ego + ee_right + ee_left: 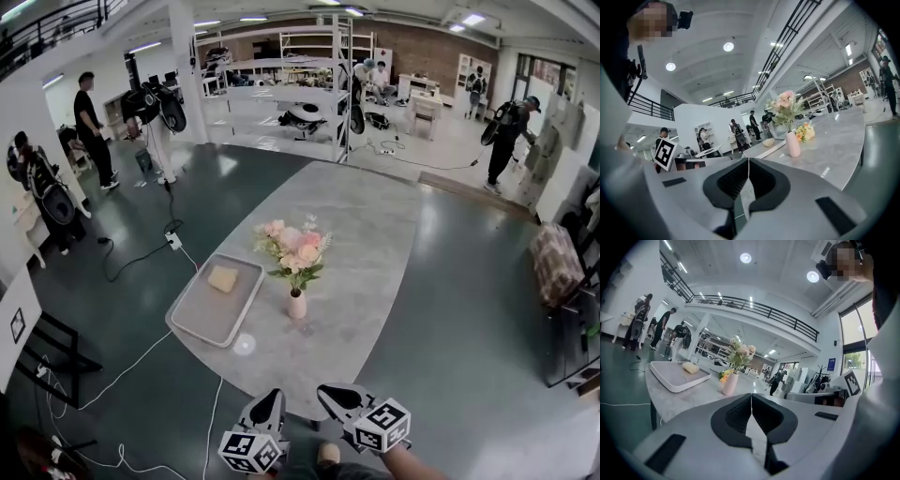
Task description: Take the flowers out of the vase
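Head view, left to right. Tray (208,317) is lying on the counter (375,234) at 9 o'clock of the vase, with a yellowish block (223,278) sitting in it. A small round disc (244,345) is lying at 7 o'clock of the vase. Left hand-held gripper (272,398) is hovering at 6 o'clock, by the counter's near edge, jaws pressed together and gripping nothing. Vase (296,305) is standing upright mid-counter, with the flowers (292,246) sitting in it, pink and cream heads up top. Right hand-held gripper (328,392) is hovering just beside the left one, jaws also closed flat, empty. Both are well apart from the vase.

Step, my read: approaching. Nothing is grasped yet and the flowers are not out. Next move is probably calling for 1 gripper opening and closing on the stems just above the vase mouth. The other 1 is likely pinning the vase against tipping, then the flowers are going straight up and out.
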`<state>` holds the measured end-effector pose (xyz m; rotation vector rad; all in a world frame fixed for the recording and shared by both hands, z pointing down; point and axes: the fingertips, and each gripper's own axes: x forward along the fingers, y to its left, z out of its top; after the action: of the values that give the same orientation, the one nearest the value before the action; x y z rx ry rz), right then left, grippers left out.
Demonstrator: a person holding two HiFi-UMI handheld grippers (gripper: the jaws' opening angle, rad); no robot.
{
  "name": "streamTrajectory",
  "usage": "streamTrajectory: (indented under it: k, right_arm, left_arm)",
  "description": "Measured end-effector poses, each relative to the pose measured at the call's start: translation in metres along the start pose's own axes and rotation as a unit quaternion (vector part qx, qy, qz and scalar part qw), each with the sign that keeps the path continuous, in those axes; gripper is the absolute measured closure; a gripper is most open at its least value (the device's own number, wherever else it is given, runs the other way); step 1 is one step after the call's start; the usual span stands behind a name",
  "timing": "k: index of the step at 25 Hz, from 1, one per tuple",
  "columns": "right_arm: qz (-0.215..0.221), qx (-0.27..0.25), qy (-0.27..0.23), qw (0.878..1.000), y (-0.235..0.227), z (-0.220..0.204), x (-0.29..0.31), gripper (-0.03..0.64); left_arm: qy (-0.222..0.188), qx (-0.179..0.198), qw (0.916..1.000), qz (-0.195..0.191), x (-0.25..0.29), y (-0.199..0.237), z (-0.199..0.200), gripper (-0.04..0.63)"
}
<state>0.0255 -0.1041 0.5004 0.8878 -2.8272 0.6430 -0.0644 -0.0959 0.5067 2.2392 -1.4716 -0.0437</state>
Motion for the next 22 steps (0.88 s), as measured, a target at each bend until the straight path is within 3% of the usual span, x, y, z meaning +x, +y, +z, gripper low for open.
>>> streamTrajectory:
  k: [9, 17, 22]
  right_arm:
    - [-0.01, 0.006, 0.012, 1.0, -0.014, -0.004, 0.017, 0.595]
    - [-0.087, -0.011, 0.017, 0.996, -0.055, 0.013, 0.043, 0.594]
    - [-0.108, -0.022, 0.015, 0.994, -0.075, 0.025, 0.066, 0.594]
  left_arm:
    - [0.009, -0.011, 0.9999, -0.003, 0.009, 0.017, -0.007, 0.578]
    - [0.012, 0.001, 0.9985, -0.054, 0.056, 0.028, 0.018, 0.578]
    - [0.026, -0.003, 0.9963, -0.082, 0.085, 0.035, 0.019, 0.578]
